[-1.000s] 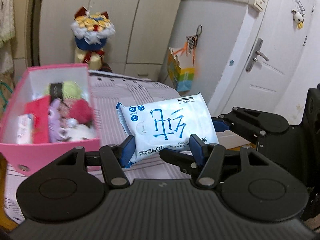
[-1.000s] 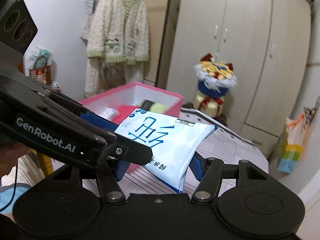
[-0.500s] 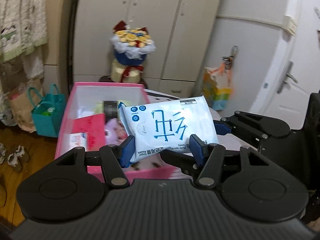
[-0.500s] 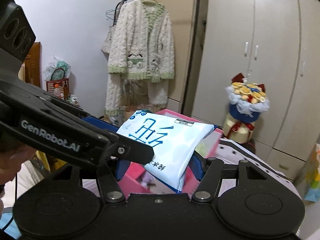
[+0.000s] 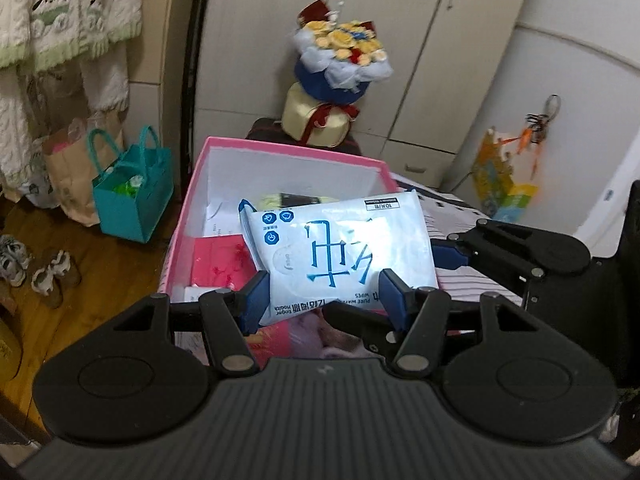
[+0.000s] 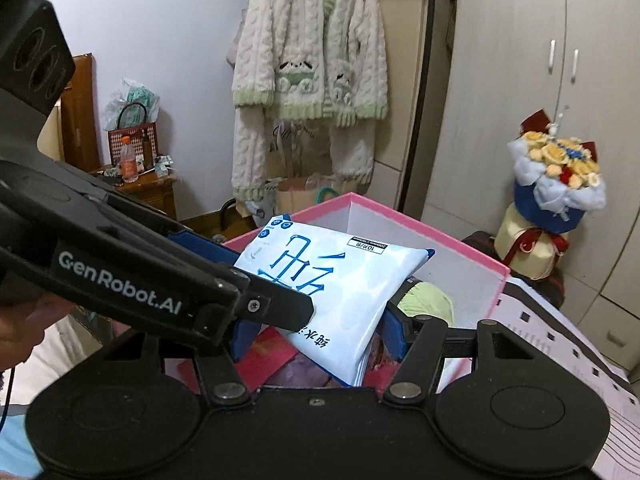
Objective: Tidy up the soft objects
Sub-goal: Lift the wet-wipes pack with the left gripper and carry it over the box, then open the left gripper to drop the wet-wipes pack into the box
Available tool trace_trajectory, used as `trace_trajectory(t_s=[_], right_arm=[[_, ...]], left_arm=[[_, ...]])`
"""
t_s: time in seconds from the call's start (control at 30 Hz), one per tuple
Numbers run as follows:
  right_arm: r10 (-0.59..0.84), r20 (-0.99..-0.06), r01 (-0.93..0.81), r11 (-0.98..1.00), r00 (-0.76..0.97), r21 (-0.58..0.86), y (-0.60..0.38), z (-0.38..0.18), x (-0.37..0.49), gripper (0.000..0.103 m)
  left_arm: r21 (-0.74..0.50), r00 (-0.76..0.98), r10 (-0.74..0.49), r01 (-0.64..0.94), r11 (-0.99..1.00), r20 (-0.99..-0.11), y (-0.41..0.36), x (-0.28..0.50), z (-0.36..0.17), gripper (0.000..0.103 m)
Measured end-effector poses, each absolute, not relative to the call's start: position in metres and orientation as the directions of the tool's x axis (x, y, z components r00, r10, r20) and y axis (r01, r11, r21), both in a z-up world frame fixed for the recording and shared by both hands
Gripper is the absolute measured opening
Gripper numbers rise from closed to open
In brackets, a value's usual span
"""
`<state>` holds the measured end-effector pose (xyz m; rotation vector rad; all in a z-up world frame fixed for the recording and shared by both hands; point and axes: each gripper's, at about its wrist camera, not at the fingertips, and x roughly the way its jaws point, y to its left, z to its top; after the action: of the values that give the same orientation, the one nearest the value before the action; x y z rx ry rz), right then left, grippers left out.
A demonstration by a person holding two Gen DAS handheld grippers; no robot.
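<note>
A white and blue pack of wet wipes is held in the air over the open pink box. My left gripper is shut on its near edge. My right gripper is shut on its other edge, and its arm shows at the right of the left wrist view. The pack also shows in the right wrist view, above the box. Inside the box lie a red cloth, a green yarn ball and other soft things.
The box stands on a striped bed cover. A flower bouquet stands behind the box before a wardrobe. A teal bag and shoes are on the wooden floor at left. A knitted cardigan hangs on the wall.
Both grippers have carried the wipes pack leftwards from over the bed to above the pink box. The grip on the pack has not changed.
</note>
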<state>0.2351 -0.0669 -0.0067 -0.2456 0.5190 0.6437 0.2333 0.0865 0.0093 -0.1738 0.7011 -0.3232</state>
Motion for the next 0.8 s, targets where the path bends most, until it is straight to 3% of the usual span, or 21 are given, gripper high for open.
trace_trajectory(t_s=[0.3,0.37,0.5,0.8], right_arm=[[0.465,-0.628,-0.647,0.758,0.624,-0.080,-0.048,-0.020,0.277,0.069],[0.411,-0.654,-0.631,0.764,0.635,-0.132,-0.044,-0.022,0.282,0.073],[0.304,-0.628,-0.552,0.798,0.716,-0.242,-0.045,-0.032,0.280,0.074],[0.432,-0.560,-0.571,0.816,0.707,-0.092,-0.078,-0.007,0.239,0.075]], left_arm=[[-0.283,0.684,-0.315,0.164,0.945,-0.657,0.093,0.274,-0.012,0.057],[-0.277,0.685,-0.307,0.157,0.948,-0.661,0.093,0.277,-0.016,0.057],[-0.140,0.743,-0.191,0.132,0.981,-0.641,0.082,0.270,-0.019,0.057],[-0.214,0.765,-0.250,0.149,0.965,-0.594,0.088,0.245,-0.008,0.057]])
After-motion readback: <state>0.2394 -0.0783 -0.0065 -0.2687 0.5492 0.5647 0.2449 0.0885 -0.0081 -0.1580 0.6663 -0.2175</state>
